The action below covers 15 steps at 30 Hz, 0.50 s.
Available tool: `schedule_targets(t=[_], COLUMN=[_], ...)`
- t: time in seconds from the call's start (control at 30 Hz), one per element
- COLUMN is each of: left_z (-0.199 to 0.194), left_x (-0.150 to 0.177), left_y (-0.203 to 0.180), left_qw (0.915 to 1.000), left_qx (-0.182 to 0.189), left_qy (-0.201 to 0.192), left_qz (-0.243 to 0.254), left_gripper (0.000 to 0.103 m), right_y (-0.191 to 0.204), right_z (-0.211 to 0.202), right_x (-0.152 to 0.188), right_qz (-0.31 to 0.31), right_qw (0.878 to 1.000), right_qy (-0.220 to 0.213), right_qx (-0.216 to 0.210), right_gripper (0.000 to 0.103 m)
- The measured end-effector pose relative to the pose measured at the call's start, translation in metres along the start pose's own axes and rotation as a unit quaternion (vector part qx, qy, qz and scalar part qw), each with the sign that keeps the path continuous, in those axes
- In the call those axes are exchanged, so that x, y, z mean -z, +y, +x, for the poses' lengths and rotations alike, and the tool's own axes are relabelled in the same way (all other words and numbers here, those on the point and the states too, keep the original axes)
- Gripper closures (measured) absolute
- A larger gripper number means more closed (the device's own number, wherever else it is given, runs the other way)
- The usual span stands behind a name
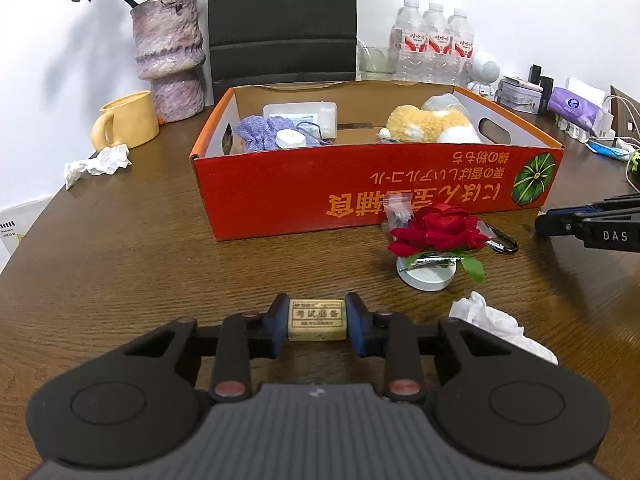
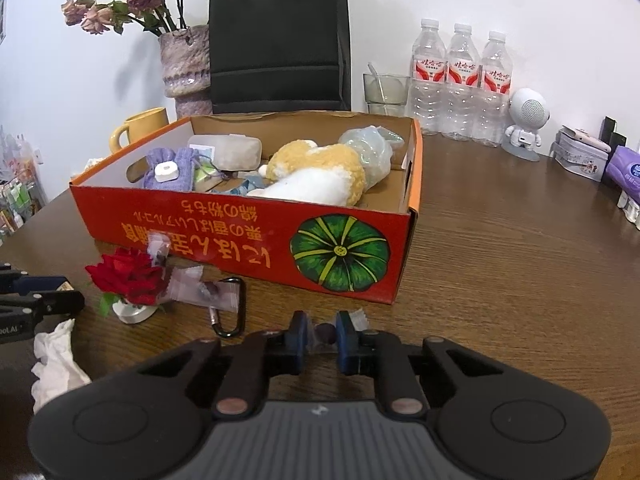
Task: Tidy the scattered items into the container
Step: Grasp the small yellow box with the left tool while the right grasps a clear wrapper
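Orange box (image 1: 280, 204) is sitting mid-table w/ a plush toy (image 2: 320, 176) etc. already inside. Left gripper (image 1: 317, 320) is clamping the eraser (image 1: 317, 322) by its short ends, down on the wood in front of the box; it's stiff, light, grippy, so prob. an easy carry. Right gripper (image 2: 322, 334) is pinching a small wrapped candy (image 2: 326, 332) near the box's front wall; the wrapper's crinkly and slick, so best held across the lump, not the twisted ends.
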<state>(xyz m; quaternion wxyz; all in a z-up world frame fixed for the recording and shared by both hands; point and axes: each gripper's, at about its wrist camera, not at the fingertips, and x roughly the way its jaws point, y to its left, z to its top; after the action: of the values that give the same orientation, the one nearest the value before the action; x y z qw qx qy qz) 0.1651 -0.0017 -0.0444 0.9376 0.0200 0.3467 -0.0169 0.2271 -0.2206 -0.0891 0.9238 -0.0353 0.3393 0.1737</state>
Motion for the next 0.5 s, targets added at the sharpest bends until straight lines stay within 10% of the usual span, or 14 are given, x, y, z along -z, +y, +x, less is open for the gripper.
schedule_targets(t=[0.5], left_z=[-0.016], left_x=[0.002], left_y=[0.002], left_qw=[0.9998], left_qx=[-0.004], left_qy=[-0.018], left_qz=[-0.002], left_gripper=[0.072], right_y=[0.004], right_z=[-0.024], right_x=[0.001], right_qz=[0.000], right_qw=[1.000], right_qy=[-0.030], right_qx=[0.005], right_gripper=[0.100])
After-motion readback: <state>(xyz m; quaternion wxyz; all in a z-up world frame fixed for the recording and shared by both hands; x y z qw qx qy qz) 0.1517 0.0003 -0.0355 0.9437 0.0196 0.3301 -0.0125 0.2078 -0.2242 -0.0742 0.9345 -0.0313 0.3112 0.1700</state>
